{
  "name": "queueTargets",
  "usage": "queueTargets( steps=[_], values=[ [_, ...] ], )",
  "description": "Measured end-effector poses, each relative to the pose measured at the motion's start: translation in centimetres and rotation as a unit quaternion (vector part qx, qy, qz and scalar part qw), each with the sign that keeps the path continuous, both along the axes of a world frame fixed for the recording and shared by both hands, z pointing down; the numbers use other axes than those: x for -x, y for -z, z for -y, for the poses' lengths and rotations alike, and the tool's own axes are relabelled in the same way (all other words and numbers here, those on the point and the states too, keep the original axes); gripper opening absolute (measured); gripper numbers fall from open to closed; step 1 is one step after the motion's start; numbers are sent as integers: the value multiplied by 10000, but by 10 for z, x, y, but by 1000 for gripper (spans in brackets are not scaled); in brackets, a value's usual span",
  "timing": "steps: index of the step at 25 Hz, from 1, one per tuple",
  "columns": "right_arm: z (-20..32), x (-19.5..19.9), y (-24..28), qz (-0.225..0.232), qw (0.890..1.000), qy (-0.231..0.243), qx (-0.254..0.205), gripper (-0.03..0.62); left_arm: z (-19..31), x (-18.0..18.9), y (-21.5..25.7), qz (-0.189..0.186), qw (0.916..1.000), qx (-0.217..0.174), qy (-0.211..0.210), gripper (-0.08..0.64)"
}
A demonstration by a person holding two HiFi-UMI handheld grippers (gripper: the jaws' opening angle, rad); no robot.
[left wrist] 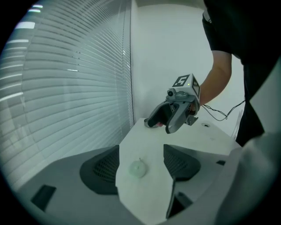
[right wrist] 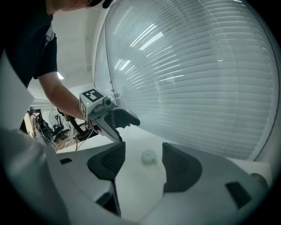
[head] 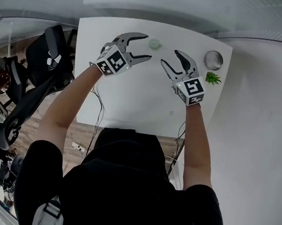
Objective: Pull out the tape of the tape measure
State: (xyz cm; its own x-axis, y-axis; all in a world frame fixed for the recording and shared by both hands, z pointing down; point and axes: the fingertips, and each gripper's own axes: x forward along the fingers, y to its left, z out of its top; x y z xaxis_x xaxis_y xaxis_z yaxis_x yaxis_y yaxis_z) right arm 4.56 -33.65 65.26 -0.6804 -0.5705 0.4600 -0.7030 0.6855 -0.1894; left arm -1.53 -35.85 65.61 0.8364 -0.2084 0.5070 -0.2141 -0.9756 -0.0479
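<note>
Your left gripper [head: 147, 47], right gripper [head: 169, 57]: both spread, empty. Tape measure [head: 154, 43] mid far edge of desk [head: 132, 94], just beyond left tips. Clamp its round body with left, nip tape end with right, pull level.

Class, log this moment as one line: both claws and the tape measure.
stage: before grasp | left claw: open, empty | right claw: open, empty | tape measure: on table between claws, untouched

the tape measure [head: 154, 44] lies on the table [head: 132, 99] near its far edge, just ahead of my left gripper [head: 147, 47] and right gripper [head: 168, 57]. a round container [head: 213, 60] and a plant [head: 212, 78] stand by the table's right edge.
</note>
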Motion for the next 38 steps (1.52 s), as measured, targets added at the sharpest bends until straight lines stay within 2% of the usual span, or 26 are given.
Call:
queueTargets(
  steps=[7, 22, 32, 38],
  values=[
    [6, -5, -28, -64, 9998, -36, 167, 250, 15, -22, -37, 205, 9992, 225, -255, 324],
    [21, -6, -59, -53, 9992, -119, 375, 245, 19, -28, -94, 821, 9931, 417, -724, 310],
    [23, -4, -62, 3, 9989, -137, 448, 241, 22, -29, -103, 1161, 9880, 507, -885, 261],
    [21, -4, -58, 36, 9989, -137, 438, 238, 18, -29, -104, 1222, 9864, 514, -968, 229]
  ],
)
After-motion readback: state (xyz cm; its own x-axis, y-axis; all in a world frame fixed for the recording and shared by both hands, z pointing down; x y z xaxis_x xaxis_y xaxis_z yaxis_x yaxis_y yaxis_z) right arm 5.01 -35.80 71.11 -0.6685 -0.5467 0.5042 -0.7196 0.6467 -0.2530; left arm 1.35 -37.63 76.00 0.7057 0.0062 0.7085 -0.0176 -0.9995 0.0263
